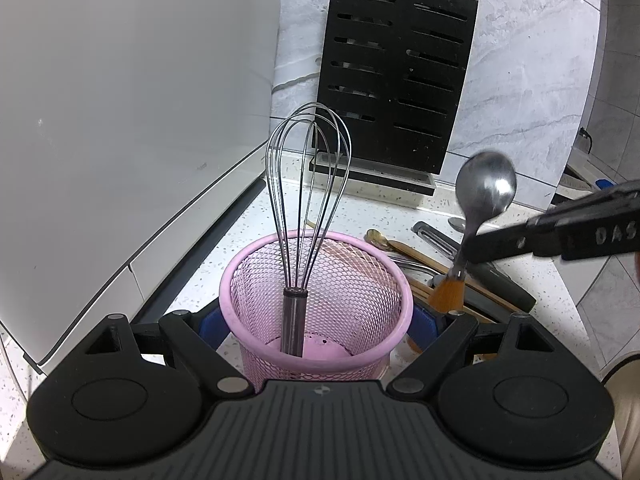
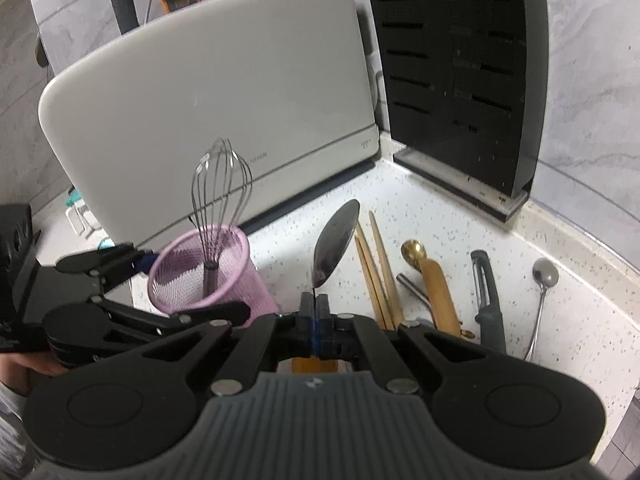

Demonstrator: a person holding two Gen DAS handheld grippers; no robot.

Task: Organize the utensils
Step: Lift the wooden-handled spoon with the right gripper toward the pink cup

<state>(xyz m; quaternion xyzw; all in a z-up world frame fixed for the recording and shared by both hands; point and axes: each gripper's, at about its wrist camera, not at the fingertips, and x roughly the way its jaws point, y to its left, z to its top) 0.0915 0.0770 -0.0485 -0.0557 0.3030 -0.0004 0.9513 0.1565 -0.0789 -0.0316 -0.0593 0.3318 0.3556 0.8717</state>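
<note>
Gripping a metal spoon (image 2: 334, 242) by the neck above its wooden handle, the right tool (image 2: 315, 312) has its two sides pressed together on it, bowl end up, in the air just right of the pink mesh cup (image 1: 316, 304). That cup stands on the speckled white worktop (image 2: 432, 204) with a wire whisk (image 1: 306, 168) upright inside it, and the left tool (image 1: 316, 322) is clamped on the cup, one blue pad against each side of the wall. Right of the cup, wooden chopsticks (image 2: 378, 268), a gold spoon (image 2: 414, 250), a dark peeler (image 2: 488, 296) and a small steel spoon (image 2: 545, 274) lie on the worktop. Behind the cup a white board (image 2: 216, 108) leans, with a black slotted rack (image 1: 394, 76) to its right.
</note>
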